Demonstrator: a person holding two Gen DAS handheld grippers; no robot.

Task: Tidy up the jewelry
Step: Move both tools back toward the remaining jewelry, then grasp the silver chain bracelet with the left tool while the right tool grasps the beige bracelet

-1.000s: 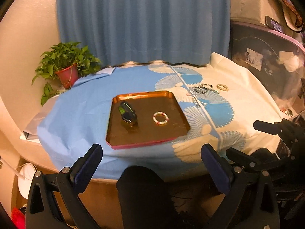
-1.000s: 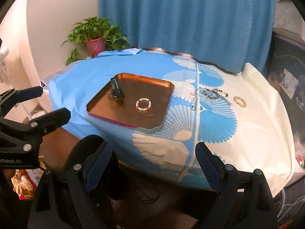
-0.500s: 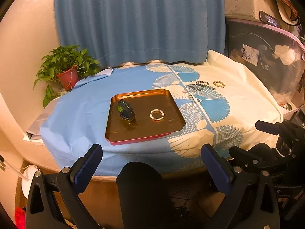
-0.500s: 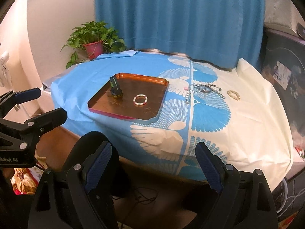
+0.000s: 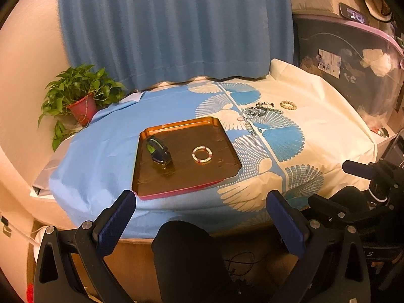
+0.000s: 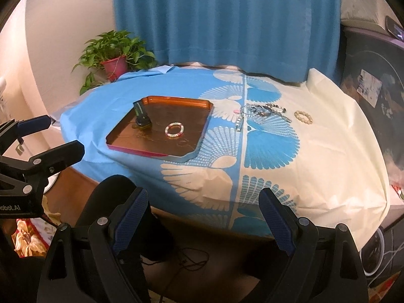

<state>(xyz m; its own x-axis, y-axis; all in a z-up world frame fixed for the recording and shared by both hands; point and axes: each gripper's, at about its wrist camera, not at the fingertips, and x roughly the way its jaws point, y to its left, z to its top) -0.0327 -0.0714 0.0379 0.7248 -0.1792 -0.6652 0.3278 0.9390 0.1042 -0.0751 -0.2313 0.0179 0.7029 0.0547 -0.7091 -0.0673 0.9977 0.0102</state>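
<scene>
An orange-brown tray (image 5: pixel 222 132) (image 6: pixel 202 139) lies on the blue and cream tablecloth. In it stand a dark watch with a green strap (image 5: pixel 157 151) (image 6: pixel 142 118) and a beaded bracelet (image 5: pixel 202 154) (image 6: pixel 174 130). Beyond the tray's right side lies a tangle of metal chains and bracelets (image 5: pixel 257 112) (image 6: pixel 260 112), and a cream bead bracelet (image 5: pixel 287 104) (image 6: pixel 303 116) further right. My left gripper (image 5: pixel 200 214) and my right gripper (image 6: pixel 203 213) both hang open and empty in front of the table's near edge, well short of the jewelry.
A potted plant (image 5: pixel 80 98) (image 6: pixel 113 55) stands at the table's back left before a blue curtain (image 5: pixel 174 25). Dark storage boxes (image 5: pixel 341 58) rise along the right. A person's dark knee (image 5: pixel 186 252) sits below the grippers.
Both views have drawn back from the table, so the tray and jewelry look smaller and farther. Both grippers have stayed open and empty.
</scene>
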